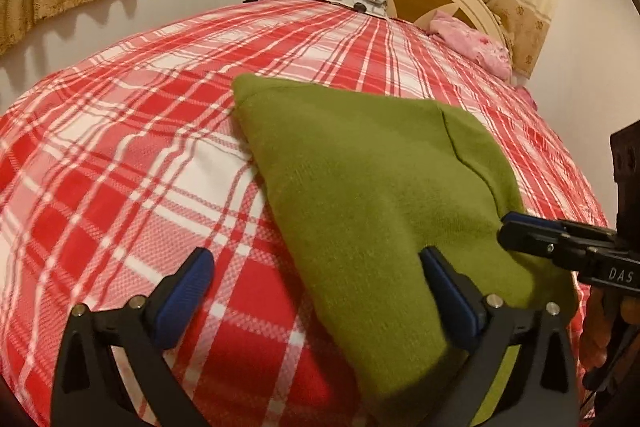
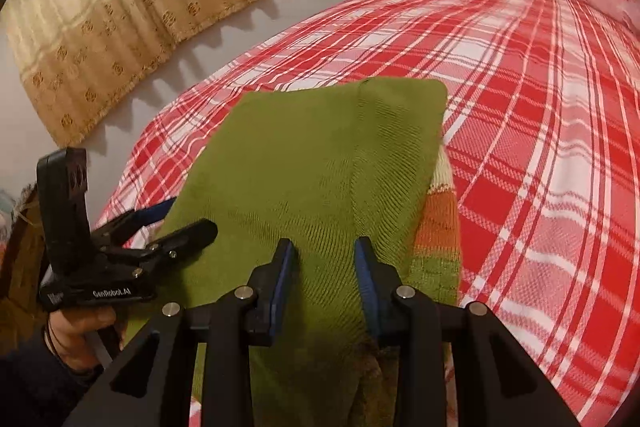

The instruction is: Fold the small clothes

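Two angled-down claws, left claw spread wide, over green sweater.

A folded green knit garment lies on the red-and-white plaid bedspread, a striped orange edge showing at its right. The right gripper hovers over its near end, jaws partly apart. The left gripper, held in a hand, straddles the garment's left edge.

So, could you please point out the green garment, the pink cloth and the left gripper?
green garment [image 1: 360, 187], left wrist view, middle of its top layer.
pink cloth [image 1: 474, 45], left wrist view, its bunched centre.
left gripper [image 1: 316, 279], left wrist view, midway between fingertips.
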The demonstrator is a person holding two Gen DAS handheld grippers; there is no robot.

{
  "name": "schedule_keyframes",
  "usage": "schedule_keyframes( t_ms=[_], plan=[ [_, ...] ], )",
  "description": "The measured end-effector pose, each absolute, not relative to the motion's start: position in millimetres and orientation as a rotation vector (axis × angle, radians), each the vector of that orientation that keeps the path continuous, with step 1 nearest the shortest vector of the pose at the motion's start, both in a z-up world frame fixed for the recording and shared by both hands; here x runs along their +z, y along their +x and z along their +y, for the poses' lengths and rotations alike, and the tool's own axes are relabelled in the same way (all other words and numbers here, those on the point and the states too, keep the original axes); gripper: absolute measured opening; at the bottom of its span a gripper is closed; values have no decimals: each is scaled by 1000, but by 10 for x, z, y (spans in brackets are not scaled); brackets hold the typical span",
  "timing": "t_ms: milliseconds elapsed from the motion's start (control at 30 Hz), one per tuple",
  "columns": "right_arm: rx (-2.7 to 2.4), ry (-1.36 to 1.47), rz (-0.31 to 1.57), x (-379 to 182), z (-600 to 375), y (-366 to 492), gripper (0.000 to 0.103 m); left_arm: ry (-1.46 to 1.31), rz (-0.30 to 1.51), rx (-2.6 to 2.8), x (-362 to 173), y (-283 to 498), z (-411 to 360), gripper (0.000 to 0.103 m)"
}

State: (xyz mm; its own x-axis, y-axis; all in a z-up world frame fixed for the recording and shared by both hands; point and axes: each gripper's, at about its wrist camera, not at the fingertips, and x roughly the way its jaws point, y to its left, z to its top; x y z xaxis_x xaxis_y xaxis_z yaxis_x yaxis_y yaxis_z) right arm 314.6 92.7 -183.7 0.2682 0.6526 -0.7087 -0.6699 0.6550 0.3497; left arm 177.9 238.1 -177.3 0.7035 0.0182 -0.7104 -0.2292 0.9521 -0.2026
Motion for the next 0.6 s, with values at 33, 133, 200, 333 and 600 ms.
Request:
schedule_keyframes(
  t_ms=[33, 133, 200, 333, 600],
  plan=[
    [885, -4, 949, -1808, 909, 3123, 33, -262, 768, 158, -1699, 1702, 2344, 103],
    [849, 15, 892, -1650, 770, 2919, 42, -174, 690, 200, -1477, 1402, 2230, 103],
    [815, -3, 822, -1527, 679, 2719, 59, -167, 648, 207, -1376, 1246, 2195, 103],
    [774, -30, 728, -1333, 569, 2368, 60, -187, 578, 199, -1185, 973, 2151, 103],
    [722, -94, 562, -960, 516, 1832, 60, -186, 509, 173, -949, 779, 2085, 103]
  ],
)
